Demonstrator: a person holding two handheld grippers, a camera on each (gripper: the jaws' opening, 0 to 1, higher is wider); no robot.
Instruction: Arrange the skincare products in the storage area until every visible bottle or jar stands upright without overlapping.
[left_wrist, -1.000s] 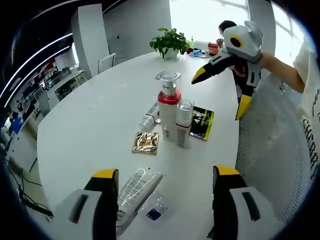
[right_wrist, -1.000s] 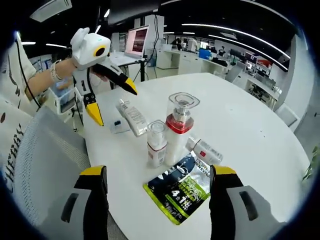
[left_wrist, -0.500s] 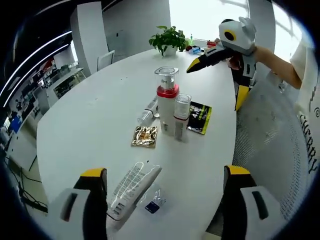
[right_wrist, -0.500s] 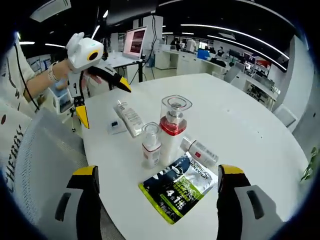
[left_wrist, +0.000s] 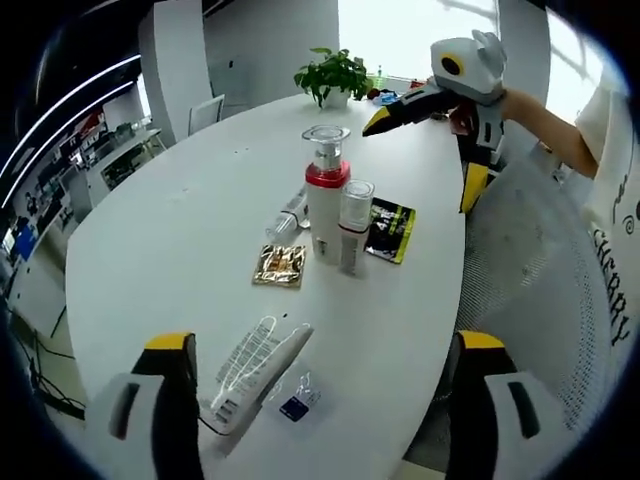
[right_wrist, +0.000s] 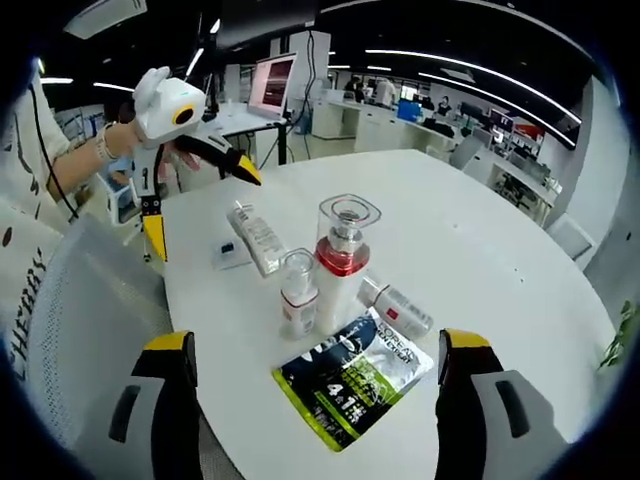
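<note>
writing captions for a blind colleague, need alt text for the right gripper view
On a round white table, a tall red-collared pump bottle and a shorter clear-capped bottle stand upright; a small bottle and a white tube lie flat beside a dark sachet. The right gripper is open, the left gripper open beyond.

Both grippers are held with jaws spread wide. The right gripper (left_wrist: 440, 140) is seen at upper right of the left gripper view, the left gripper (right_wrist: 195, 205) at upper left of the right gripper view.
</note>
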